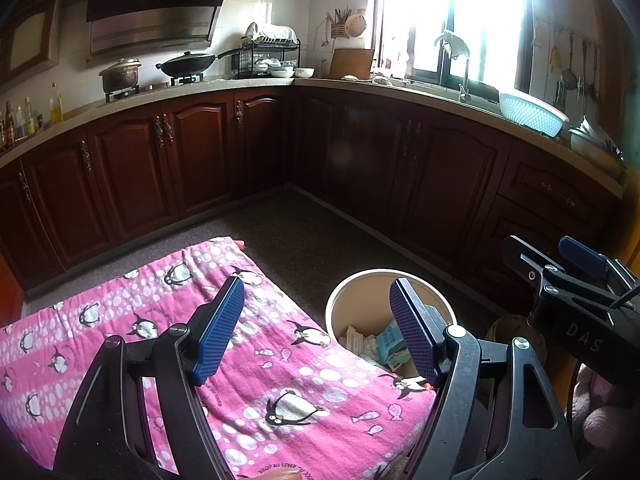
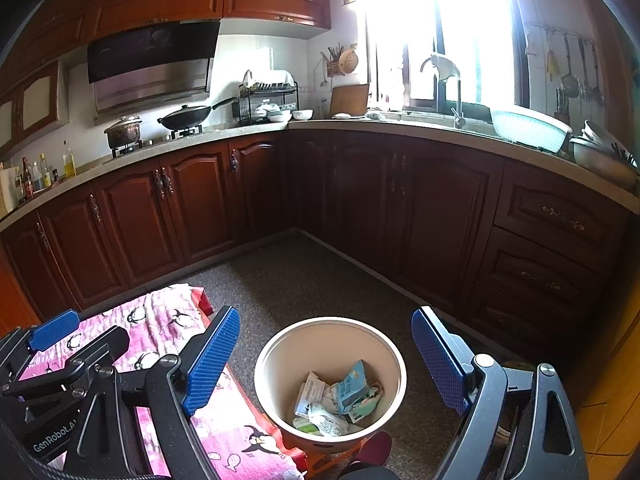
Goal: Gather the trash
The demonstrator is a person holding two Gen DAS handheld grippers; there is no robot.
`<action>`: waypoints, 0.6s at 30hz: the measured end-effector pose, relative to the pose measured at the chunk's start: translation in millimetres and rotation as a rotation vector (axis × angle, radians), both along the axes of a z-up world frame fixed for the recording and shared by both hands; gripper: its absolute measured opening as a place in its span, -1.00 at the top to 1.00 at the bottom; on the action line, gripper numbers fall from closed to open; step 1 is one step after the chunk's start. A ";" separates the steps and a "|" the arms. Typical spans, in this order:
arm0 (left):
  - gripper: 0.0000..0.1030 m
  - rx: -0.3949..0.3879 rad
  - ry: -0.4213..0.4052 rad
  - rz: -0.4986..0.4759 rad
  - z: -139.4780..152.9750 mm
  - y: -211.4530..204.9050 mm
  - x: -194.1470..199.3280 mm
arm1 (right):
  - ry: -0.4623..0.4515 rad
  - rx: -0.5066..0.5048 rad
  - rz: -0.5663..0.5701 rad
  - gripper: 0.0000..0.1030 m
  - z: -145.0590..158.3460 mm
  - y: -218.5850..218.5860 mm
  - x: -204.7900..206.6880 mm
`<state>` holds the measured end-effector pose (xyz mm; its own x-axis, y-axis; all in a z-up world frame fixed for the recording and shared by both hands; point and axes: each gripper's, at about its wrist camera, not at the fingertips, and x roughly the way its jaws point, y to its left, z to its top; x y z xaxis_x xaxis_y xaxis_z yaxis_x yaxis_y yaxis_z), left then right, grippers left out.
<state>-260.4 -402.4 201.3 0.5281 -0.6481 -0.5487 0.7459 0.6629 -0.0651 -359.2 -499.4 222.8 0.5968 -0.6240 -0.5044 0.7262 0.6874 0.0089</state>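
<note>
On the kitchen floor, just beside the pink penguin cloth [image 2: 168, 320], stands a cream bin [image 2: 280, 364]. Crumpled paper and a pale blue carton, the trash [image 2: 340, 396], lie at its bottom. Left tongs [image 1: 316, 332] hang over the cloth's near corner, blue pads apart, nothing between them. Right tongs [image 2: 324, 360] hang above the bin's mouth, pads wide apart, also empty. Cloth surface bare of litter where visible. Dark wooden cabinets [image 2: 192, 196] run behind; bright window [image 2: 460, 32] over the sink.
</note>
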 end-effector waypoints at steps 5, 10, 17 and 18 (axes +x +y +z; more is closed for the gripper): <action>-0.45 0.002 -0.002 0.001 -1.0 0.5 1.2 | 0.002 0.001 0.001 -0.67 -0.4 -0.3 0.2; -0.45 0.003 0.000 0.002 -2.9 2.8 2.4 | 0.006 0.005 0.003 -0.67 -1.0 0.2 0.8; -0.45 0.008 -0.002 0.001 -5.0 3.0 2.4 | 0.012 0.010 0.005 -0.67 -2.8 -1.9 1.7; -0.45 0.008 -0.002 0.003 -5.2 2.9 1.9 | 0.012 0.010 0.005 -0.67 -2.9 -1.8 1.6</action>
<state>-258.5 -399.5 196.1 0.5306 -0.6426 -0.5527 0.7444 0.6652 -0.0588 -357.6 -501.2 220.0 0.5938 -0.6160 -0.5176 0.7230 0.6908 0.0072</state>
